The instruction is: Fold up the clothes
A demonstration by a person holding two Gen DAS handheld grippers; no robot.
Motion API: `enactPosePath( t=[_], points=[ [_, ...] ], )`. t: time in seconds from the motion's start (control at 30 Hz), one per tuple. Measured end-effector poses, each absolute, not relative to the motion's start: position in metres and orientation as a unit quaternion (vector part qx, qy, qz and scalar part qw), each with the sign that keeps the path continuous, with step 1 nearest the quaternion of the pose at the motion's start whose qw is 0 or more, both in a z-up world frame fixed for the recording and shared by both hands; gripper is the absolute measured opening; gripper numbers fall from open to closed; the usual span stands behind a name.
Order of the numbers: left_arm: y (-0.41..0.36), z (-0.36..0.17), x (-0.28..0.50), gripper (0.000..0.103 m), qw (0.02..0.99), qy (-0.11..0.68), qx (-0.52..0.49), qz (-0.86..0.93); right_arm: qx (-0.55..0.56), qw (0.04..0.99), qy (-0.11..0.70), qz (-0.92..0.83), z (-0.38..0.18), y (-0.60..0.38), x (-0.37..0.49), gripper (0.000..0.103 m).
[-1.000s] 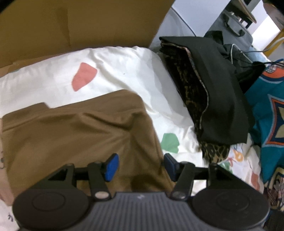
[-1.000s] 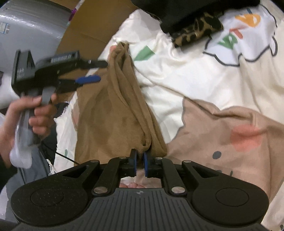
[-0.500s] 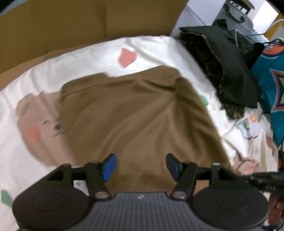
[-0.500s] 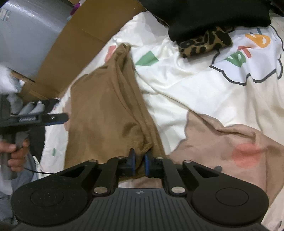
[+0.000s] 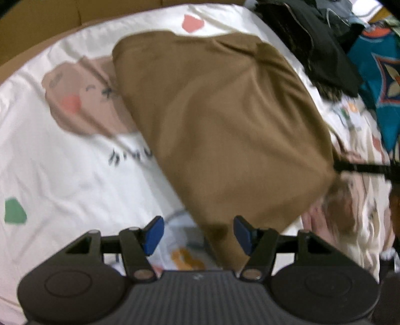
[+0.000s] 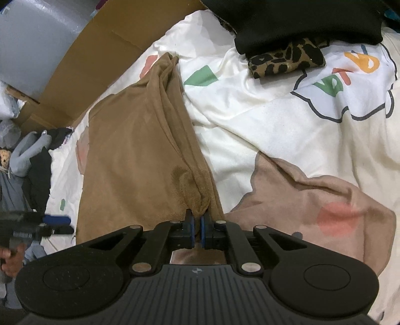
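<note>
Left wrist view: the brown garment [image 5: 225,120] lies spread on the bed sheet [image 5: 62,162], a cream cotton sheet printed with a bear face and coloured patches. The cloth looks soft, matte and slightly fleecy, limp enough to slump into ridges near its far corner; I judge it light and in no way fragile, apt to sag wherever it is not supported. The left tongs [image 5: 197,235] stand apart and empty, hovering over the garment's near corner, which runs down between the blue pads without touching them. That corner or the hem beside it seems the sensible hold. At the right edge the right tongs reach in as a thin black bar.

Right wrist view: the right tongs [image 6: 197,231] are clamped on a bunched fold at the garment's edge, pads nearly together on thin fabric. From the pinch a long soft ridge runs away toward the cardboard [image 6: 105,57]. A folded leopard-print cloth [image 6: 285,61] under a black garment [image 6: 300,22] lies well apart on the sheet. The left tongs show at the left edge, in a hand.
</note>
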State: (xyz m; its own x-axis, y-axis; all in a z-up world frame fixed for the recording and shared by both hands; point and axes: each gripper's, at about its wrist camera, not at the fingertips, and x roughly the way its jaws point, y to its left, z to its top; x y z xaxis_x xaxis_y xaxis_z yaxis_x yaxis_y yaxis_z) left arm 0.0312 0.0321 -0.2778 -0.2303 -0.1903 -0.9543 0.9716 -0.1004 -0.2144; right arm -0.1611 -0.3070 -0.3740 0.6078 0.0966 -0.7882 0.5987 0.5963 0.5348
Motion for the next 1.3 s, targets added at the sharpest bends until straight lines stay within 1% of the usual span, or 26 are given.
enactPosePath(
  t=[0.1,0.23,0.3,0.47,0.5,0.53,0.57,0.6,0.63,0.67,0.73,0.8,0.9,1.07,1.2,1.3],
  points=[
    [0.049,-0.28,0.028,0.064,0.46,0.491,0.394,-0.626,0.413,0.793,0.419,-0.159,-0.372,-0.307,-0.159,0.002],
    [0.066,-0.281,0.015,0.063,0.476,0.475,0.39,-0.629,0.412,0.792,0.421,-0.16,-0.372,-0.306,-0.159,0.002],
    [0.068,-0.286,0.01,0.063,0.468,0.485,0.384,-0.631,0.41,0.793,0.421,-0.16,-0.37,-0.305,-0.16,0.002],
    [0.07,-0.298,0.003,0.055,0.475,0.471,0.395,-0.629,0.414,0.792,0.42,-0.161,-0.368,-0.304,-0.162,0.002],
    [0.07,-0.299,0.004,0.045,0.477,0.47,0.395,-0.629,0.416,0.791,0.419,-0.161,-0.368,-0.304,-0.162,0.002],
    [0.071,-0.301,0.004,0.04,0.479,0.468,0.395,-0.628,0.42,0.789,0.418,-0.161,-0.368,-0.305,-0.163,0.002],
    [0.071,-0.303,0.004,0.04,0.478,0.466,0.396,-0.63,0.425,0.787,0.416,-0.162,-0.368,-0.306,-0.164,0.002],
    [0.071,-0.305,0.004,0.035,0.477,0.464,0.397,-0.632,0.43,0.785,0.414,-0.162,-0.368,-0.307,-0.164,0.002],
    [0.072,-0.304,0.004,0.026,0.478,0.461,0.395,-0.635,0.435,0.784,0.412,-0.162,-0.369,-0.308,-0.165,0.002],
    [0.073,-0.303,0.003,0.02,0.478,0.456,0.392,-0.64,0.44,0.783,0.409,-0.163,-0.37,-0.309,-0.166,0.002],
    [0.075,-0.299,0.002,0.014,0.481,0.446,0.39,-0.647,0.45,0.78,0.403,-0.164,-0.371,-0.31,-0.167,0.002],
    [0.078,-0.296,0.002,0.01,0.482,0.437,0.393,-0.65,0.456,0.778,0.4,-0.165,-0.374,-0.311,-0.168,0.002],
    [0.08,-0.298,0.004,0.007,0.481,0.445,0.397,-0.643,0.465,0.773,0.398,-0.169,-0.382,-0.311,-0.169,0.002],
    [0.086,-0.303,0.002,0.005,0.476,0.435,0.416,-0.642,0.474,0.767,0.396,-0.171,-0.39,-0.312,-0.171,0.002],
    [0.087,-0.299,0.008,0.003,0.451,0.448,0.426,-0.644,0.47,0.77,0.4,-0.164,-0.385,-0.313,-0.174,0.003],
    [0.091,-0.288,0.019,0.004,0.438,0.461,0.425,-0.644,0.463,0.772,0.407,-0.156,-0.377,-0.312,-0.174,0.004]
  ],
)
